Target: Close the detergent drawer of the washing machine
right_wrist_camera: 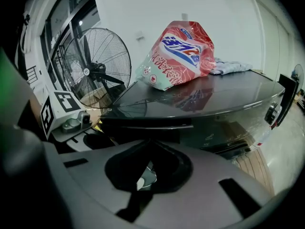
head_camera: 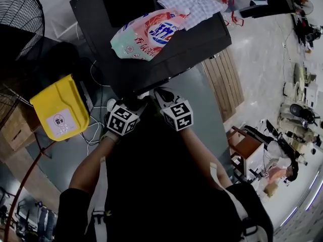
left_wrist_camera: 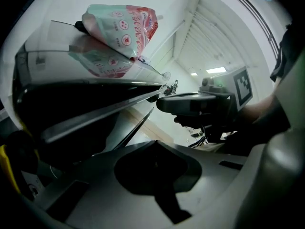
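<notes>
We have the fingers of our left gripper (head_camera: pixel 132 104) and right gripper (head_camera: pixel 159 93) clenched on nothing. The detergent drawer (right_wrist_camera: pixel 147 124) sits just ahead of the right fingers, in the washing machine (right_wrist_camera: pixel 228 104) front.

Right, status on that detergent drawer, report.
Left gripper shut, empty; right gripper shut, empty, both at the washing machine front. Drawer looks about flush, can't confirm. Detergent bag on top, not in the way.
</notes>
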`<state>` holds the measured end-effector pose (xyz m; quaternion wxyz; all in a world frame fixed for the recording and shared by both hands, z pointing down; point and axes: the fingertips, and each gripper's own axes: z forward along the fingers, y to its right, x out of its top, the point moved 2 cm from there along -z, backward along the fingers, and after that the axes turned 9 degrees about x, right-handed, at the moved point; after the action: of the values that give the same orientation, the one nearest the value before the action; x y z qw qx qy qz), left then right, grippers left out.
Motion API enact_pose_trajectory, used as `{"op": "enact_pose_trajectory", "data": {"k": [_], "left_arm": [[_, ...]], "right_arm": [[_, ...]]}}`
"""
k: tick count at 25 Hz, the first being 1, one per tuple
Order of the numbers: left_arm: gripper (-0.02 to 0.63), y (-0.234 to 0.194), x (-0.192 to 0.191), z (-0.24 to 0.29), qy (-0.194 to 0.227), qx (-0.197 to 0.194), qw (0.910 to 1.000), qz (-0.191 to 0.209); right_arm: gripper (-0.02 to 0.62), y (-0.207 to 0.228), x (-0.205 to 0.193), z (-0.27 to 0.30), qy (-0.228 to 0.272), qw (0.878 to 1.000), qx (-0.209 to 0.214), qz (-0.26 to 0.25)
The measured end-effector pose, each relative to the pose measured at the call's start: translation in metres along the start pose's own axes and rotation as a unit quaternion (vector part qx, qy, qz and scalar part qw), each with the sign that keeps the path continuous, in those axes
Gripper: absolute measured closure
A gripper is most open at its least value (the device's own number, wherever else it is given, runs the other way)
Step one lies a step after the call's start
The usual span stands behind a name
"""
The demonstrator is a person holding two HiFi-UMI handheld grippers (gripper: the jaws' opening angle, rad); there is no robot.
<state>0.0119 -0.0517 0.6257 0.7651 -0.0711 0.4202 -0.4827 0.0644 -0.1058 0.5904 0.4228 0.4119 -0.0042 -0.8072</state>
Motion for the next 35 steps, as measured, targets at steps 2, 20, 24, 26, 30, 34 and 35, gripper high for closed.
{"op": "enact_pose_trajectory", "data": {"k": [2,20,24,26,30,34,35], "left_arm": [[0.595,0.002,0.003,0.002,0.003,0.0,1.0,0.009],[0.597,-0.026,0.013,-0.002,0.026,0.037,0.9969,-0.065],[0.597,-0.026,0.012,-0.001,0.026,0.037,0.9967,-0.068],[0.597,-0.026,0.012,-0.001,0.027,0.037,0.9967,-0.067],[0.597,-0.028,0.012,0.0,0.025,0.031,0.997,-0.066],[0.597,-0.026,0.01,-0.001,0.021,0.023,0.9978,-0.058],[0.595,-0.024,0.011,-0.002,0.02,0.019,0.9981,-0.054]], "right_arm": [[0.578,0.0,0.0,0.001,-0.003,1.0,0.004,-0.005],[0.58,0.019,0.012,0.003,0.001,1.0,-0.003,0.021],[0.58,0.022,0.011,0.003,-0.002,1.0,-0.007,0.022],[0.58,0.021,0.01,0.003,-0.001,1.0,-0.007,0.022],[0.578,0.022,0.011,0.004,0.012,1.0,-0.012,0.024],[0.58,0.018,0.012,0.0,0.019,0.999,-0.022,0.028],[0.578,0.017,0.011,-0.002,0.02,0.999,-0.024,0.032]]}}
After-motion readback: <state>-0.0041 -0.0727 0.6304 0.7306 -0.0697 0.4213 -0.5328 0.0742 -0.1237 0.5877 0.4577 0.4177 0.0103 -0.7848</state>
